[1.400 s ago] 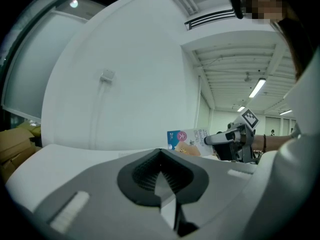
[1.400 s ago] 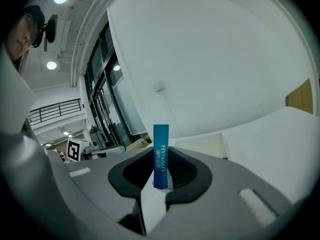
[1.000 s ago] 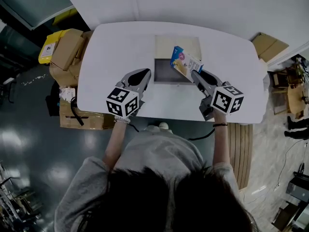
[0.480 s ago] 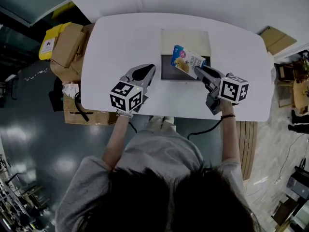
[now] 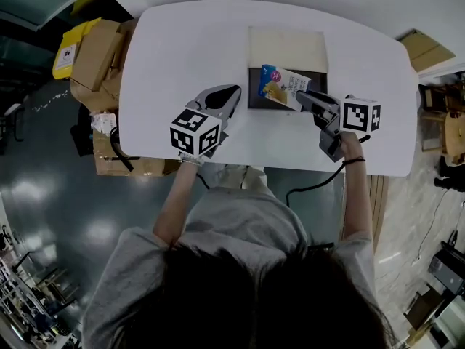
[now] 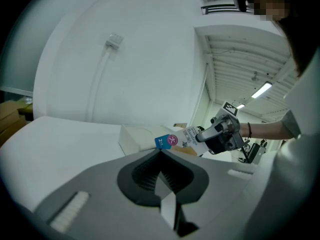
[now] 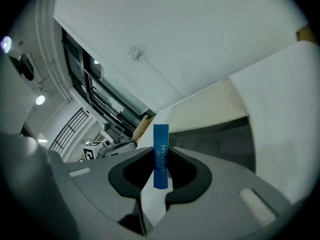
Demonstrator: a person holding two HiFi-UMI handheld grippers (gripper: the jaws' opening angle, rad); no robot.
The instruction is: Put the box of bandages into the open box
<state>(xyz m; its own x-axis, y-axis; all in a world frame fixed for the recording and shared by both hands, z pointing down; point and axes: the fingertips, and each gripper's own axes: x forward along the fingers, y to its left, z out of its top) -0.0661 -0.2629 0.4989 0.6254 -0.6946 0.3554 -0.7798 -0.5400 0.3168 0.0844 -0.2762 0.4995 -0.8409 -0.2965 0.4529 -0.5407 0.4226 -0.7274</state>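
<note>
Dark glossy floor (image 5: 43, 195) all round a white desk (image 5: 182, 49), cardboard cartons (image 5: 94, 57) stacked at its left edge, and on top the open box (image 5: 287, 48) near the middle. Tilted over that dark hollow, box of bandages (image 5: 282, 87), pinched by a thin edge in the right tongs (image 5: 299, 97). Best to level it, lower until inside the walls, only then release. Closed on nothing, left tongs (image 5: 232, 91) just left of the opening

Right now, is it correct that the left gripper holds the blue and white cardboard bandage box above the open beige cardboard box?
No, the right gripper holds the blue and white cardboard bandage box above the open beige cardboard box, as the right gripper view shows.
</note>
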